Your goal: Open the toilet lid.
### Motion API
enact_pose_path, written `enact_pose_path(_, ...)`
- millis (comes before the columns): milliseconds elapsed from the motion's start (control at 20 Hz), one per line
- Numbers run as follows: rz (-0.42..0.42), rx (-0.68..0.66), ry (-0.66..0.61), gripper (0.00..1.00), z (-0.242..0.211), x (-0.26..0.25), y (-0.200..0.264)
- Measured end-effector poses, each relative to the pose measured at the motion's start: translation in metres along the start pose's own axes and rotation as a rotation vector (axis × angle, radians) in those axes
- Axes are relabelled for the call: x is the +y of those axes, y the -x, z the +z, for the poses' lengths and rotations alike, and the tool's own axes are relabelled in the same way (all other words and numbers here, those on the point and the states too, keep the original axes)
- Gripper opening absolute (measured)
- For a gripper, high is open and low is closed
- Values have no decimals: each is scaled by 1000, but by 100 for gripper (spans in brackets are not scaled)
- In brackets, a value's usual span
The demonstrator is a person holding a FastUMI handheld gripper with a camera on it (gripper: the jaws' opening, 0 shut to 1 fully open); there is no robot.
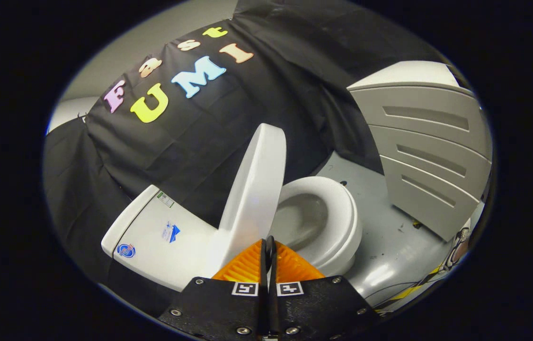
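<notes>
nearest of all is the claw (269, 251), its two fingers pressed together with only a thin slit between them and nothing caught in it. they hang over the near side of the toilet, their tips about where the foot of the raised lid meets the bowl, though i can't tell if they touch anything.

just ahead of the fingertips stands the toilet lid (254, 189). it is already up, close to upright, tipped a little back toward the tank (153, 237) on its left. its long axis runs from the hinge end down by the fingertips up to the rounded free edge, which points toward the black cloth wall (105, 156) behind. its smooth inner face is turned toward the open seat (342, 218) and bowl, which lie to the right of the lid and beyond the fingers. further right, on the grey floor (389, 246), a pale slatted cabinet (427, 156) stands well apart from the toilet.

to my eye the lifting itself looks done or nearly so; the step in hand seems to be the finish. the next move would call for checking that the lid rests back and stays up by itself, then drawing the claw away without knocking it forward onto the seat.
</notes>
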State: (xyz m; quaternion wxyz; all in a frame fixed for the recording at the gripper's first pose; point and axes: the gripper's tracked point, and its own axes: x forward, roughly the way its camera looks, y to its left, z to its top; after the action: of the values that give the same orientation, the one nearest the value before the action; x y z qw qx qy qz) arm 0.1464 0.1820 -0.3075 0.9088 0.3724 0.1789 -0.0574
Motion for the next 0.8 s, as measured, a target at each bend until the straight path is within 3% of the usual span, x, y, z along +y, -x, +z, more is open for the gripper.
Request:
enact_pose_path(600,-84,-25,382,0,26,69,24)
enact_pose_path(800,-94,-53,392,0,28,93,29)
